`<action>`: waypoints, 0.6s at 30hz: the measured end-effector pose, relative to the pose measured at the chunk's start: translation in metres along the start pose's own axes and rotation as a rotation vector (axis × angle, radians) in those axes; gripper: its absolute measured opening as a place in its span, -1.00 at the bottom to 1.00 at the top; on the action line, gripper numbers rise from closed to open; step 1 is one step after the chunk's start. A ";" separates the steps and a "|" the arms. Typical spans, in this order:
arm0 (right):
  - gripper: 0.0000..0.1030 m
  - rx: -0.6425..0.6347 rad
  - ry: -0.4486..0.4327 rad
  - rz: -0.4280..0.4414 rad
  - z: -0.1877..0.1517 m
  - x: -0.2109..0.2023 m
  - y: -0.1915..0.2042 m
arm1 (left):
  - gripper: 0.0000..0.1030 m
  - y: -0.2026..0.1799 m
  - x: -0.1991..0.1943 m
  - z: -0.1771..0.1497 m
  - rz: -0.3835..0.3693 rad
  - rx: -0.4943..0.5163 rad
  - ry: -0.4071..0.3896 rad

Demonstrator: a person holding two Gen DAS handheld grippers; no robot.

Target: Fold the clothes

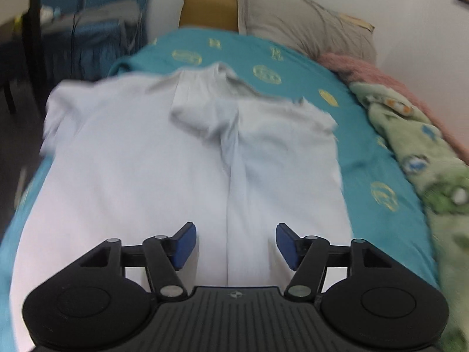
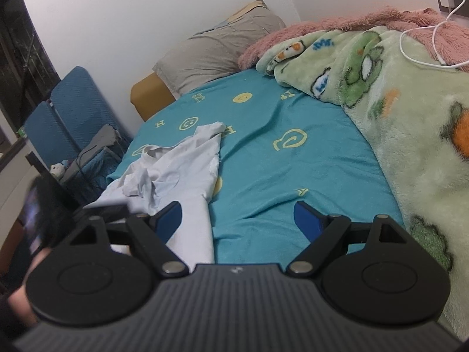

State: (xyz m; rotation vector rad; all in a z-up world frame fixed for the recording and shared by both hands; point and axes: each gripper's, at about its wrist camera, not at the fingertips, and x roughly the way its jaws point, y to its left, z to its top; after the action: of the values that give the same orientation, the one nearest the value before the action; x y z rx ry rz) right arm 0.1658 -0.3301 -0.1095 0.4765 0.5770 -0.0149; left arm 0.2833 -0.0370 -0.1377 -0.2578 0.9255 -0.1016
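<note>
A pale blue-white garment (image 1: 140, 170) lies spread on the teal bed sheet (image 1: 375, 158), with a seam down its middle and a crumpled collar area at its far end. My left gripper (image 1: 236, 245) is open and empty, hovering just above the garment's near part. In the right wrist view the same garment (image 2: 187, 170) lies at the left of the teal sheet (image 2: 293, 176), rumpled at its far end. My right gripper (image 2: 239, 220) is open and empty, its left finger over the garment's near edge and its right finger over bare sheet.
A green fleece blanket (image 2: 410, 123) and pink fuzzy blanket (image 2: 381, 20) are heaped along the bed's right side. A grey pillow (image 2: 217, 50) lies at the head. A white cable (image 2: 422, 55) lies on the blanket. Blue folded chairs (image 2: 67, 117) stand left of the bed.
</note>
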 end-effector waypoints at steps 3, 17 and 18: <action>0.65 -0.012 0.000 0.010 -0.002 -0.008 0.003 | 0.30 0.019 -0.051 -0.054 -0.095 -0.096 0.140; 0.65 -0.006 0.018 -0.005 -0.020 -0.044 0.001 | 0.31 0.025 -0.100 -0.189 -0.199 -0.080 0.429; 0.65 -0.006 0.017 -0.008 -0.020 -0.045 0.000 | 0.31 0.024 -0.101 -0.190 -0.239 -0.077 0.440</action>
State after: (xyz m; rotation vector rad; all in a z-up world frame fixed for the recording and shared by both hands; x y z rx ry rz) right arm 0.1175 -0.3265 -0.1004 0.4687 0.5955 -0.0169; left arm 0.0703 -0.0272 -0.1750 -0.4280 1.3345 -0.3541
